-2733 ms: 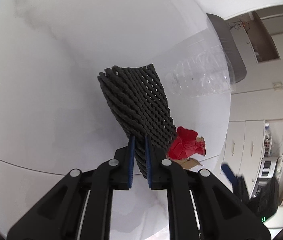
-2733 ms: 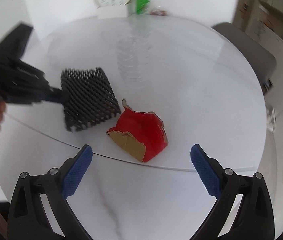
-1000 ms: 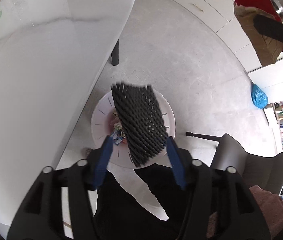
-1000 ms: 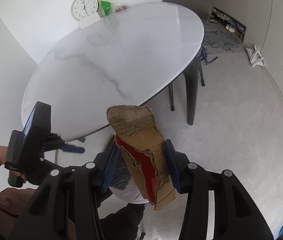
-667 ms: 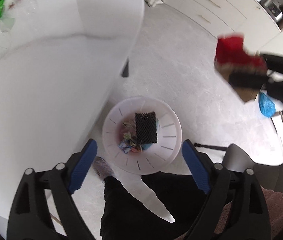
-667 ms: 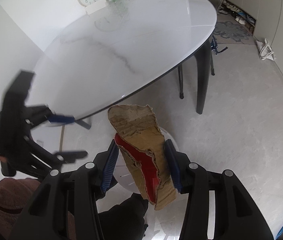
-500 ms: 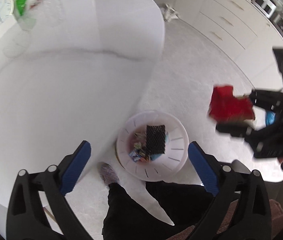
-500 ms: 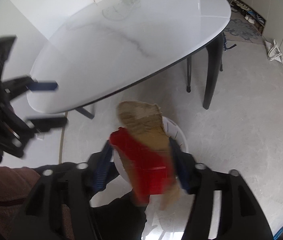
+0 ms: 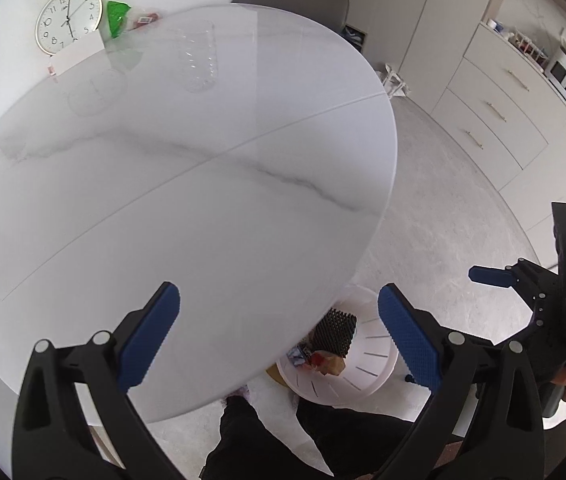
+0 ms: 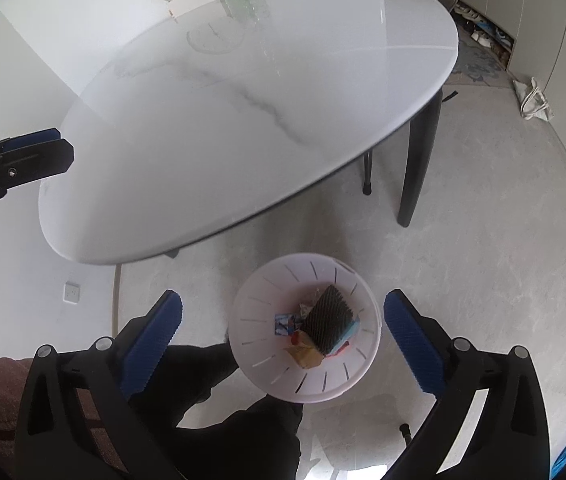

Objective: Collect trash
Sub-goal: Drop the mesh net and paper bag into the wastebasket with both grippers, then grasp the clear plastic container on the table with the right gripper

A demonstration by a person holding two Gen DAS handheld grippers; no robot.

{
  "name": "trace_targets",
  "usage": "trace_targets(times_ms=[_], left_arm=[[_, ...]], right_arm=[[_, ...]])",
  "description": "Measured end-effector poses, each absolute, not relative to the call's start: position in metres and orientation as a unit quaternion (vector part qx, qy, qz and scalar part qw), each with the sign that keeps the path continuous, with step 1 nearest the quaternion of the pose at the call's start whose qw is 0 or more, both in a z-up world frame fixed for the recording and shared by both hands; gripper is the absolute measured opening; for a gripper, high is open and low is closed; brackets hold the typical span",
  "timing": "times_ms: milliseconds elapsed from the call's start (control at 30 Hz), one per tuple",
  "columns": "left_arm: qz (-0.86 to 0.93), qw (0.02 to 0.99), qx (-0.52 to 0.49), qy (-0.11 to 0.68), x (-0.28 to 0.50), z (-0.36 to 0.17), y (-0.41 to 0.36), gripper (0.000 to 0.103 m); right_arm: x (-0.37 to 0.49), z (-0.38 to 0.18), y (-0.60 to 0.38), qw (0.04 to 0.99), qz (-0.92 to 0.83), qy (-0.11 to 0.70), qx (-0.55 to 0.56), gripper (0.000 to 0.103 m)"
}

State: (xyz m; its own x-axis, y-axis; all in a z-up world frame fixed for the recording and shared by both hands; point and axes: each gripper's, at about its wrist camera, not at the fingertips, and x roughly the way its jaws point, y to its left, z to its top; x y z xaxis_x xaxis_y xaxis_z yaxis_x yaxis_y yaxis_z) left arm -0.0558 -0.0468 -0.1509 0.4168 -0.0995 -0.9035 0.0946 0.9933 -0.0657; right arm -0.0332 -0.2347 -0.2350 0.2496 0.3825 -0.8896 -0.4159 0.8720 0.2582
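A white slotted trash bin (image 10: 267, 368) stands on the floor by the table. In it lie the black foam net (image 10: 327, 324), the red and brown cardboard scrap (image 10: 303, 353) and some wrappers. My right gripper (image 10: 283, 338) is open and empty above the bin. My left gripper (image 9: 279, 334) is open and empty over the near edge of the white marble table (image 9: 163, 184). The bin (image 9: 367, 376) with the net (image 9: 335, 334) shows past the table edge. A clear crushed plastic bottle (image 9: 199, 60) lies at the table's far side.
A clock (image 9: 69, 20), a white card and a green wrapper (image 9: 117, 14) stand at the table's back. A grey chair (image 9: 295, 0) is behind it. Cabinets (image 9: 495, 92) line the right wall. My legs are below the bin.
Both grippers carried their items off the table to the bin. The left opened and dropped the black net in, then swung back over the table. The right opened and dropped the cardboard in.
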Motion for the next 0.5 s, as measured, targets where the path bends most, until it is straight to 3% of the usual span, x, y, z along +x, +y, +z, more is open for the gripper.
trace_targets(times_ms=[500], left_arm=[[0.008, 0.85, -0.023, 0.527, -0.005, -0.151, 0.031, 0.095]], right_arm=[[0.052, -0.204, -0.149, 0.82, 0.265, 0.505, -0.046, 0.1]])
